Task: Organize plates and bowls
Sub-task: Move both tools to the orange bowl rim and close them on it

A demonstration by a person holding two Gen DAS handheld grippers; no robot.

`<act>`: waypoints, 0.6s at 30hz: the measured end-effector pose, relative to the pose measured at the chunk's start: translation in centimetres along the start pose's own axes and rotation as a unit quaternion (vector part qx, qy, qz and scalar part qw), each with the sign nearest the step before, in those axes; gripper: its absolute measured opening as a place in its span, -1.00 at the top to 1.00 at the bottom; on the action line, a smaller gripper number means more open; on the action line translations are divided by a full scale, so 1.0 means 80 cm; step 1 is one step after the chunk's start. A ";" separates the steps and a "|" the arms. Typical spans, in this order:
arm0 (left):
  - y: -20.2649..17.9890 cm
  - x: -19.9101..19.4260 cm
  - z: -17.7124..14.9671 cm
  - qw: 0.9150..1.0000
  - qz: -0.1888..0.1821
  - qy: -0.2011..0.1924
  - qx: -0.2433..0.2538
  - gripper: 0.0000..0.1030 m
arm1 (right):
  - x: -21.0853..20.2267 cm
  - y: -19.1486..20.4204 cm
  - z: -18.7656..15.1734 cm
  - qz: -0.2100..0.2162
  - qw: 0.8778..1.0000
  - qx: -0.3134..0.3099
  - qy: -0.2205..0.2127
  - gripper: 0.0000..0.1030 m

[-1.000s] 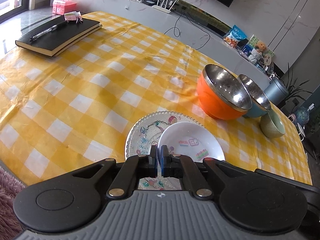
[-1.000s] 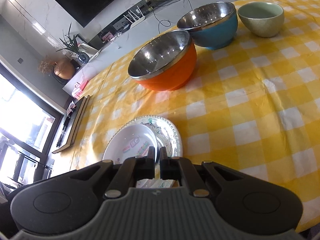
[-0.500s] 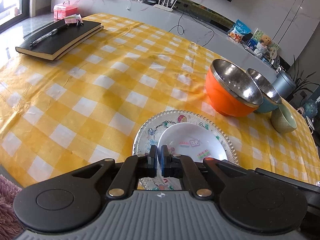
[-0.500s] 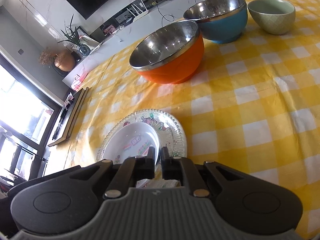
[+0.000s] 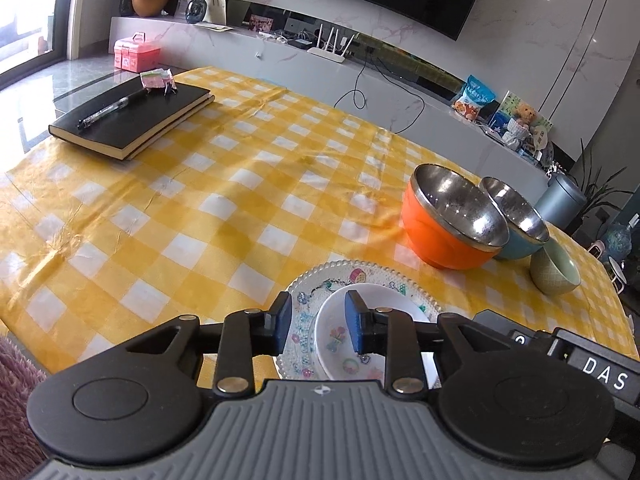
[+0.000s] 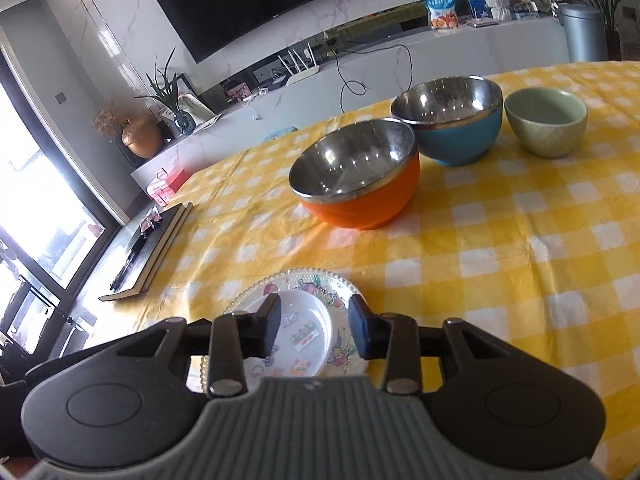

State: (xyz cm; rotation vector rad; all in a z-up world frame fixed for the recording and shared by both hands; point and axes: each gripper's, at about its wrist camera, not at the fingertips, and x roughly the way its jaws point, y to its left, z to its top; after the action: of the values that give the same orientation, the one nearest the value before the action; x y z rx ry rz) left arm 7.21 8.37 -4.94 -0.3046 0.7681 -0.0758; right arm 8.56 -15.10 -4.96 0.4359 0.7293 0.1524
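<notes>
The white dish (image 5: pixel 352 344) sits on the beaded plate (image 5: pixel 320 280) near the worktop's (image 5: pixel 240 200) front edge. The left gripper (image 5: pixel 318 322) hangs just above them, fingers (image 5: pixel 282 320) spread apart and holding nothing; the right gripper (image 6: pixel 314 322) does likewise, its fingers (image 6: pixel 272 322) wide and empty. Beyond the plate stands an orange bowl (image 6: pixel 356 176), touching or nearly touching a blue bowl (image 6: pixel 452 120), with a green bowl (image 6: pixel 546 120) just beside that. A black notebook (image 5: pixel 132 118) with a pen (image 5: pixel 112 110) lies well apart at the far left.
</notes>
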 end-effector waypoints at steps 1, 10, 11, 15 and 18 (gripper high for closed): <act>-0.004 -0.005 0.002 1.000 -0.001 0.000 0.004 0.31 | -0.006 0.002 0.002 -0.004 1.000 -0.006 -0.006 0.23; -0.065 -0.037 0.035 0.998 -0.042 0.001 0.056 0.06 | -0.050 -0.002 0.052 -0.022 0.999 -0.013 -0.030 0.10; -0.074 -0.038 0.042 0.997 -0.045 -0.001 0.064 0.05 | -0.051 -0.005 0.061 -0.026 0.999 -0.011 -0.029 0.09; -0.105 -0.032 0.071 0.994 -0.052 -0.014 0.098 -0.09 | -0.052 -0.023 0.096 -0.038 0.999 -0.011 -0.020 -0.12; -0.119 -0.005 0.090 0.994 -0.057 0.003 0.095 -0.09 | -0.035 -0.034 0.119 -0.055 0.998 -0.017 0.007 -0.18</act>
State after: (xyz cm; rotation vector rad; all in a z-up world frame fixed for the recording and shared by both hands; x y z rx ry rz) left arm 12.32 1.09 3.10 -0.1657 0.7431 -0.2555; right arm 12.84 -21.54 1.85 0.3623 0.7610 0.0631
